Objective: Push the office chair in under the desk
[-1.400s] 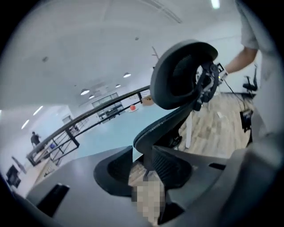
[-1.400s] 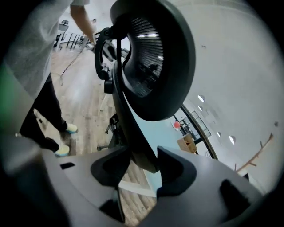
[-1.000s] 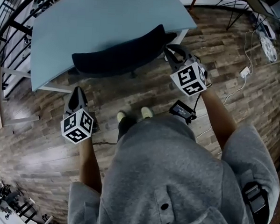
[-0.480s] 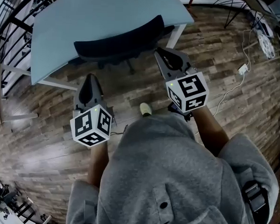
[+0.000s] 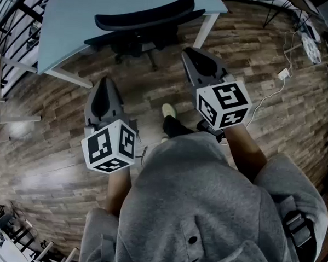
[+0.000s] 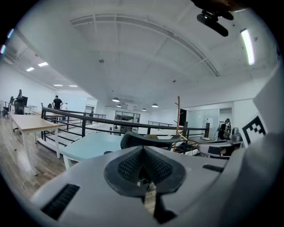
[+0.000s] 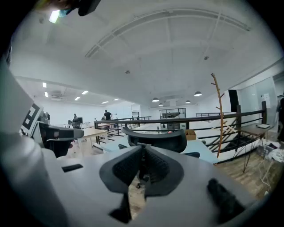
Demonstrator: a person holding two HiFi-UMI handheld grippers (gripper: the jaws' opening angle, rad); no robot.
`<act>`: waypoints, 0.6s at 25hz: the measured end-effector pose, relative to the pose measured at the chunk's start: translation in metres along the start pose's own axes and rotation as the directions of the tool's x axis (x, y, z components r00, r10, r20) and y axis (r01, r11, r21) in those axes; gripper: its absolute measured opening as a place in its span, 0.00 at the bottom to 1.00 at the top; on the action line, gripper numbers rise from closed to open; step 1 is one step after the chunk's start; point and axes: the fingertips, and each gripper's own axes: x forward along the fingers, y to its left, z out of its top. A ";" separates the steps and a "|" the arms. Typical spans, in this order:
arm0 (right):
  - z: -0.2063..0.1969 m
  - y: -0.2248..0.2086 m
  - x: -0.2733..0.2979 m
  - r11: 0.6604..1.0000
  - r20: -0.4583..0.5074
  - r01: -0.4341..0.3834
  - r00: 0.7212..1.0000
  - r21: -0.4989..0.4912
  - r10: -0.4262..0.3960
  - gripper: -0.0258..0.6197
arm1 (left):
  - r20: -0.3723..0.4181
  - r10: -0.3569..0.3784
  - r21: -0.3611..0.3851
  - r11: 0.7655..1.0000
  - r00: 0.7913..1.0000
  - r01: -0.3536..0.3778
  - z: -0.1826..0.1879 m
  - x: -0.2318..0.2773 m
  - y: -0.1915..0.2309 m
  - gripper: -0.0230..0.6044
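Desk [image 5: 76, 24], pale blue on top, lies well ahead of both sets of jaws, and the office chair [image 5: 145, 17] sits tucked against its near edge. Its dark backrest [image 5: 159, 7] curves along the edge, and the wheeled base [image 5: 138, 44] shows just under the top. I judge the chair to be in, or very nearly so.

If I want it deeper, I would set one gripper on each end of the backrest at the same height. Then I would push level and straight toward the desk, so the seat does not swivel and the castors do not veer. The white desk leg [image 5: 210, 29] stands just past the right jaws, so I would keep the chair clear of it. I would stop as soon as the backrest meets the edge.

The left gripper [image 5: 104, 82] hovers over the wooden floor [image 5: 48, 143], well short of the chair, with the backrest straight beyond its tips. The right gripper [image 5: 191, 51] is nearer the chair but apart from it, with the base off to the left of its tips.

In each gripper view the ribbed pads are pressed together, with only floor showing below them. Both pairs of jaws are closed, holding nothing and touching nothing.
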 end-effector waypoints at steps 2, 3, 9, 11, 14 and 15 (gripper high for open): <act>-0.003 0.009 -0.012 1.000 0.003 0.005 1.000 0.006 -0.005 0.10 | 0.000 0.003 -0.004 1.000 1.000 -0.003 -0.005 -0.017 0.001 0.07; -0.005 0.013 -0.018 1.000 0.005 0.007 1.000 0.008 -0.007 0.10 | -0.002 0.005 -0.003 1.000 1.000 -0.005 -0.008 -0.024 0.002 0.07; -0.009 0.033 -0.051 1.000 0.018 0.026 1.000 -0.007 -0.026 0.10 | -0.009 -0.006 -0.002 1.000 1.000 0.006 -0.019 -0.060 -0.003 0.07; -0.009 0.036 -0.059 1.000 0.023 0.027 0.999 -0.012 -0.027 0.10 | -0.003 -0.006 -0.001 1.000 1.000 0.006 -0.018 -0.069 -0.005 0.07; -0.008 0.042 -0.068 0.999 0.031 0.024 0.999 -0.024 -0.023 0.10 | 0.006 -0.001 0.000 1.000 1.000 0.000 -0.018 -0.081 -0.006 0.07; -0.008 0.044 -0.071 0.999 0.034 0.023 0.999 -0.026 -0.022 0.10 | 0.008 0.001 0.003 1.000 1.000 -0.001 -0.018 -0.083 -0.007 0.07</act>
